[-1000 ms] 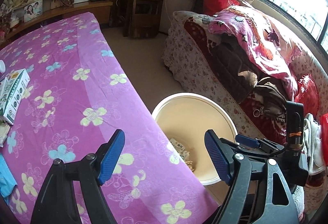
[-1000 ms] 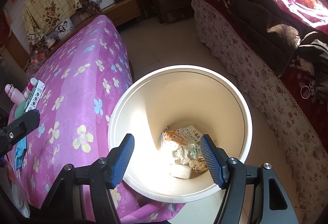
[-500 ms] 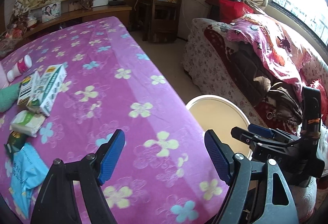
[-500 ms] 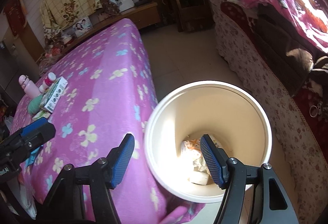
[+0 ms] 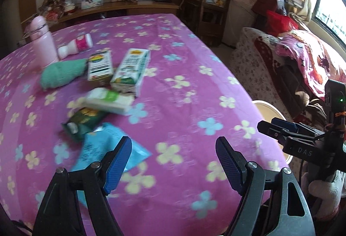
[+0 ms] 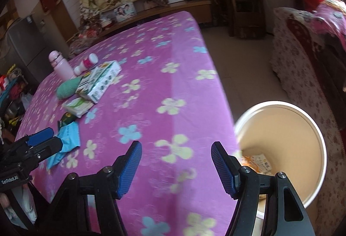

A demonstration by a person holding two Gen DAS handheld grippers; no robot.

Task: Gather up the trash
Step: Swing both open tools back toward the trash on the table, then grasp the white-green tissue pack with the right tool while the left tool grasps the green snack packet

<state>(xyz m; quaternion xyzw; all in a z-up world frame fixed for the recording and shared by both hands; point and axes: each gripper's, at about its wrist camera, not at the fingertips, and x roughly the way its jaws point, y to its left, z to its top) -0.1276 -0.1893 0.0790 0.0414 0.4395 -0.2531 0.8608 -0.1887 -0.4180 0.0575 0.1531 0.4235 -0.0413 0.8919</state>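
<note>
Blue-padded jaws on both tools stand apart with nothing between them, so the left gripper [image 5: 173, 162] and the right gripper [image 6: 176, 165] are both empty-handed and hovering over the near edge of the purple flowered tablecloth [image 5: 186, 76], which I'd guess means they're lining up for another pick. Closest piece of trash is the light blue wrapper [image 5: 103, 149], lying flat right by the left tool's left pad, so that looks like the easy next grab. Just past it sit a dark green snack packet [image 5: 84, 119] and a white tissue pack [image 5: 108, 101], then two drink cartons [image 5: 129, 70] side by side, all bunched toward the left side of the table. Farther back there's a green knitted thing [image 5: 61, 72], a small white bottle on its side [image 5: 74, 47] and an upright pink flask [image 5: 43, 39], which probably isn't trash. The white bin [image 6: 281, 149] stands on the floor off the table's right edge, handy for dropping, with some wrappers already in the bottom.
</note>
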